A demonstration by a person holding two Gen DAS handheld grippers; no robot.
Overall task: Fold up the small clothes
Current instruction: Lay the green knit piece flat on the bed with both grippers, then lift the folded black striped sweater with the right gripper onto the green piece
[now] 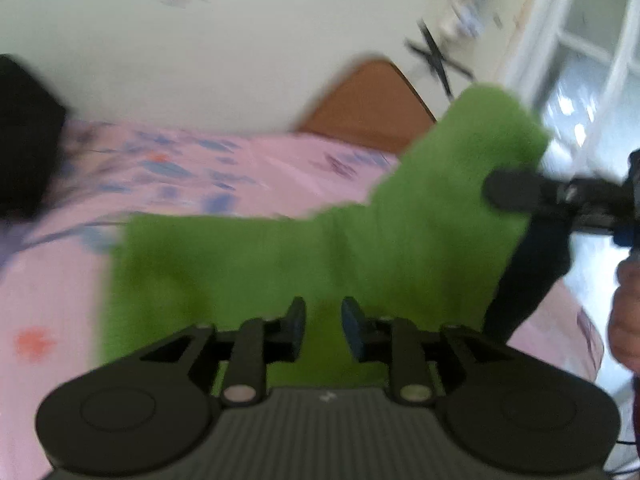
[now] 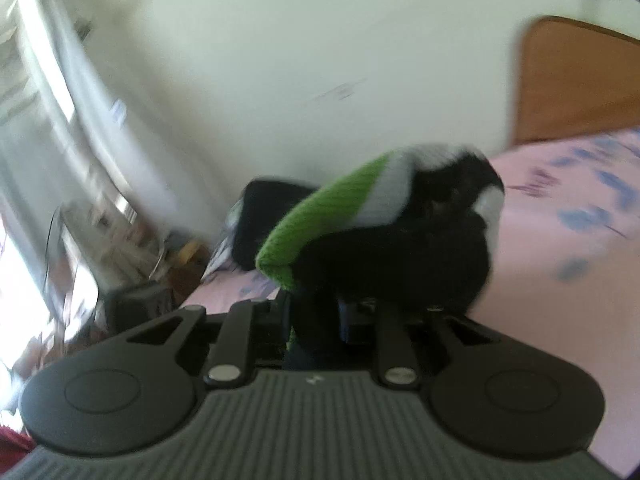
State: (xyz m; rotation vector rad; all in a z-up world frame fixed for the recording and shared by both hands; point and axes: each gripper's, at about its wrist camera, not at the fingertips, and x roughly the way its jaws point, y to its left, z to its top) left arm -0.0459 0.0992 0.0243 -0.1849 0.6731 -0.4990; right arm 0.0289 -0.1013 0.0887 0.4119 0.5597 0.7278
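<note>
A small green knitted garment [image 1: 360, 248] with black and white parts is held up over a pink floral bedsheet [image 1: 224, 168]. My left gripper [image 1: 322, 328] is shut on its near green edge. My right gripper [image 2: 314, 320] is shut on the other end, where green [image 2: 320, 216], white and black fabric bunches in front of the camera. In the left wrist view the right gripper [image 1: 520, 192] shows at the right, holding the raised end of the garment. Both views are motion-blurred.
A wooden headboard [image 1: 368, 100] stands against the pale wall behind the bed. A black object [image 1: 24, 136] sits at the bed's left. A window [image 1: 592, 60] is at the right. Cluttered shelves [image 2: 100, 232] and a black bag [image 2: 272, 220] lie beyond the bed.
</note>
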